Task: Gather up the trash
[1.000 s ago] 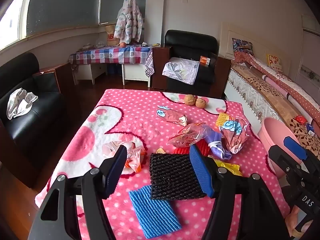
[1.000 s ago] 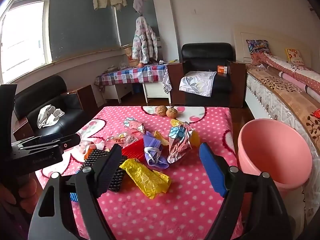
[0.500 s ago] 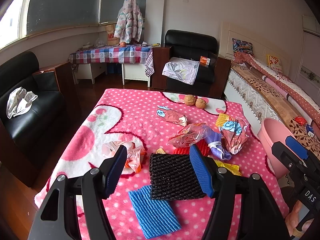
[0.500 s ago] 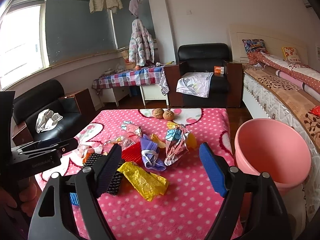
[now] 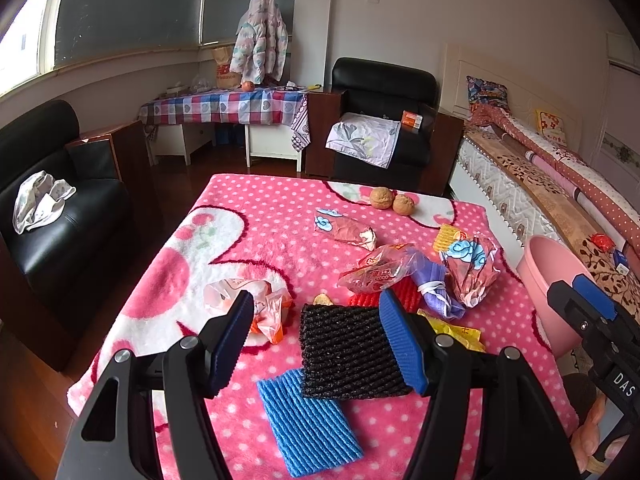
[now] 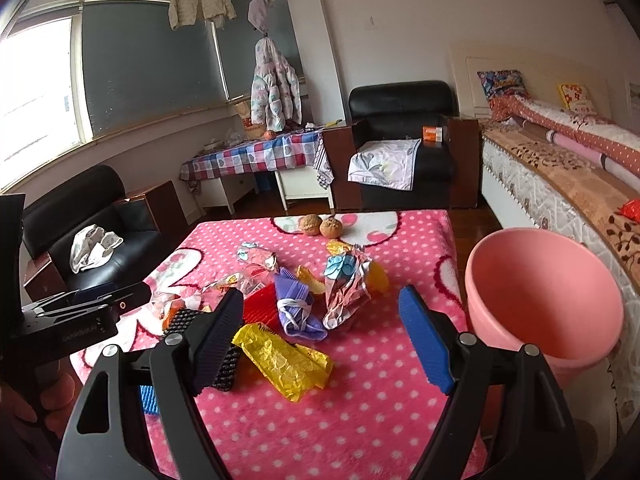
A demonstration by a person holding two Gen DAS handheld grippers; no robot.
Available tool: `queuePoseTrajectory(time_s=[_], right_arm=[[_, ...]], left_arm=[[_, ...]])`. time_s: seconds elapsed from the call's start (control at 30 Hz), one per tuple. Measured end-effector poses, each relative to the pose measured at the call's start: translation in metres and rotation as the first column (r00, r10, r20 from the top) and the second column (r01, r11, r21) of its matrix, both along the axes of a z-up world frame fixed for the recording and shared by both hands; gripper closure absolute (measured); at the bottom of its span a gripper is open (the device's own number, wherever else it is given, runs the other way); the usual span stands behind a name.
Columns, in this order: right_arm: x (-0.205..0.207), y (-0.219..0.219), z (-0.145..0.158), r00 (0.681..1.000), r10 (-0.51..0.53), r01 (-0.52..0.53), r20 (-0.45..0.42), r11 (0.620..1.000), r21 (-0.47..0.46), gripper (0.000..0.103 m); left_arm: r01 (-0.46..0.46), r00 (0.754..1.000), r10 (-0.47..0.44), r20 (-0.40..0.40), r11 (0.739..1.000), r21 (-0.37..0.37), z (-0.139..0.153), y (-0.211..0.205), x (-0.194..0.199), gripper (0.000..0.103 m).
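Hovering over the bench point(image 6: 380, 412), your left tongs point(image 5: 316, 326) and right tongs point(image 6: 320, 320) gape empty; no trash is taken. Wrappers point(image 6: 286, 356) litter the middle. Next, judge: clamp one, carry to bucket point(image 6: 540, 296).

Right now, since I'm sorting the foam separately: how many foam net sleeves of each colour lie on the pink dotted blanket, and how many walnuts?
Black foam net sleeve: 1
Blue foam net sleeve: 1
Red foam net sleeve: 1
Brown walnuts: 2
Total: 5
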State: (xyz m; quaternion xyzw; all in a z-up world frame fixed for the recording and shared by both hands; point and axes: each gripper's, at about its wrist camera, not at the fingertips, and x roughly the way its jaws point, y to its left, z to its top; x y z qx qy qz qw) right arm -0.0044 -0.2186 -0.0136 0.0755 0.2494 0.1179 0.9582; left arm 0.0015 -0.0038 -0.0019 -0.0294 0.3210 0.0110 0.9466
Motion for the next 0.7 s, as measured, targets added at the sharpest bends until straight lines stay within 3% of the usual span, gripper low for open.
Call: queuePoseTrajectory(time_s=[0.7], right_arm=[[0.0026,0.0,-0.0084,1.0,-0.003,0.003,-0.028,1.0,0.006,0.023]], left_arm=[[-0.018,0.999,0.018,-0.027,1.0,-0.011,-0.0108,0.0075,0.0044,0.038]])
